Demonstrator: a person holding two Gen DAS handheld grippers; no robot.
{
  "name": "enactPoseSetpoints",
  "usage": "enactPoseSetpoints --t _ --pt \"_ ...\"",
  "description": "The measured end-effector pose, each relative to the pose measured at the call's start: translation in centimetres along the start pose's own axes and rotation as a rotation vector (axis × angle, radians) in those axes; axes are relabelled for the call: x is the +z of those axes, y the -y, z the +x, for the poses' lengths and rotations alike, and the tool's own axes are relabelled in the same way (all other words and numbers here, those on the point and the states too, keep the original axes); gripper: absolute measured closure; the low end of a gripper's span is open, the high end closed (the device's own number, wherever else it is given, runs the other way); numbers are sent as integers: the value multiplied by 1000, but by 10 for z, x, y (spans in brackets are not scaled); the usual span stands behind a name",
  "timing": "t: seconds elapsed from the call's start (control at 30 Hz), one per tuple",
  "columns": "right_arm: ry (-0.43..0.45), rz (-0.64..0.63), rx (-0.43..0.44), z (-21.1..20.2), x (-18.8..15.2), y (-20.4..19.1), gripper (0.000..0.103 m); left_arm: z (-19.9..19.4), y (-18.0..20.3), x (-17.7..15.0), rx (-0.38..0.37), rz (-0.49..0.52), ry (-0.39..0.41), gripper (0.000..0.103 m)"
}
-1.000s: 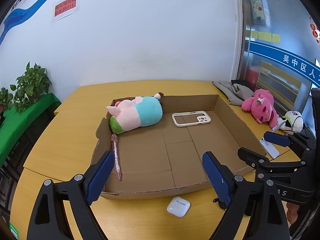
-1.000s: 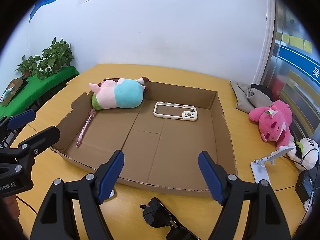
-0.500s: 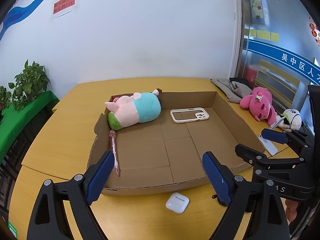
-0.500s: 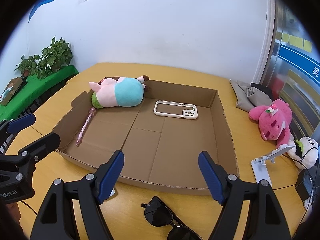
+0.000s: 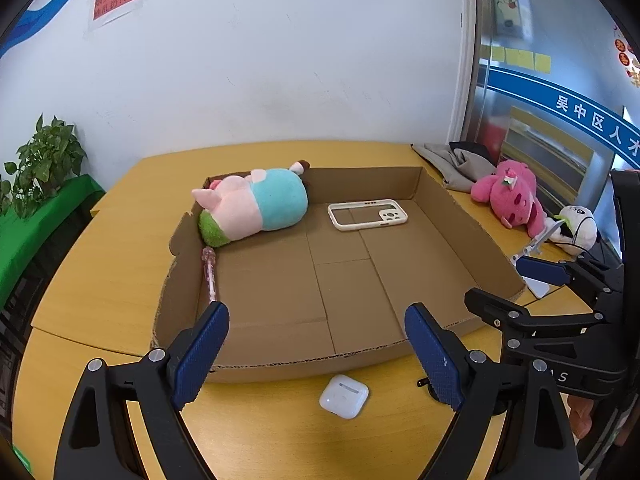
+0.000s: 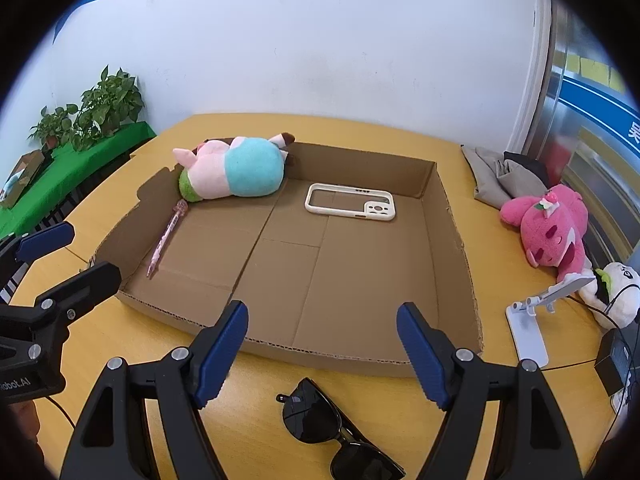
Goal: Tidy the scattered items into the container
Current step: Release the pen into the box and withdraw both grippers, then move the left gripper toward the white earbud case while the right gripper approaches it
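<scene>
Both tongs spread, holding nothing: left tongs point(image 5: 316, 352) above earbud case point(image 5: 343, 395), right tongs point(image 6: 322, 350) above sunglasses point(image 6: 336, 432), both w/ the box's near edge point(image 6: 320, 354) just beyond.

The yellow wooden table point(image 6: 400, 132) carries a shallow cardboard box point(image 6: 452, 240) near its middle, and just in front of the box's near wall lie a white earbud case point(image 5: 344, 396) and a pair of black sunglasses point(image 6: 328, 428), both apart from the cardboard. Along the table's right side, outside the box, lie a crumpled grey cloth point(image 6: 500, 176), a pink plush toy point(image 6: 552, 224), a small white plush toy point(image 6: 612, 292), a white folding phone stand point(image 6: 528, 332) and a black block with cables point(image 6: 612, 360). A seam crosses the tabletop at the left, beside the box's near corner.
</scene>
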State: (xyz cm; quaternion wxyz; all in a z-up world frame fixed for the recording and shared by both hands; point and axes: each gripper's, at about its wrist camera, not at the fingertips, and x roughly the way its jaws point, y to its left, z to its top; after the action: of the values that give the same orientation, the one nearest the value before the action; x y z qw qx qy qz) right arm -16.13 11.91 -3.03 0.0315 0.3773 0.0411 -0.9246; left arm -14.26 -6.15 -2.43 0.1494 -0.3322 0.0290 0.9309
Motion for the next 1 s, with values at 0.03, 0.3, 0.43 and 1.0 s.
enactPoseSetpoints --t 0.03,0.3,0.43,1.0 --pt "-2 2 0 1 -1 0 26 2 1 -2 -7 8 -8 10" --pt "-8 5 12 5 -3 2 26 12 -5 -8 -18 -9 -32 10" --pt "-19 -11 49 10 -10 0 26 14 -11 -12 -32 -16 -38 10" --pt "-183 -161 392 78 -79 -79 26 91 -35 -67 -381 -132 -339 11"
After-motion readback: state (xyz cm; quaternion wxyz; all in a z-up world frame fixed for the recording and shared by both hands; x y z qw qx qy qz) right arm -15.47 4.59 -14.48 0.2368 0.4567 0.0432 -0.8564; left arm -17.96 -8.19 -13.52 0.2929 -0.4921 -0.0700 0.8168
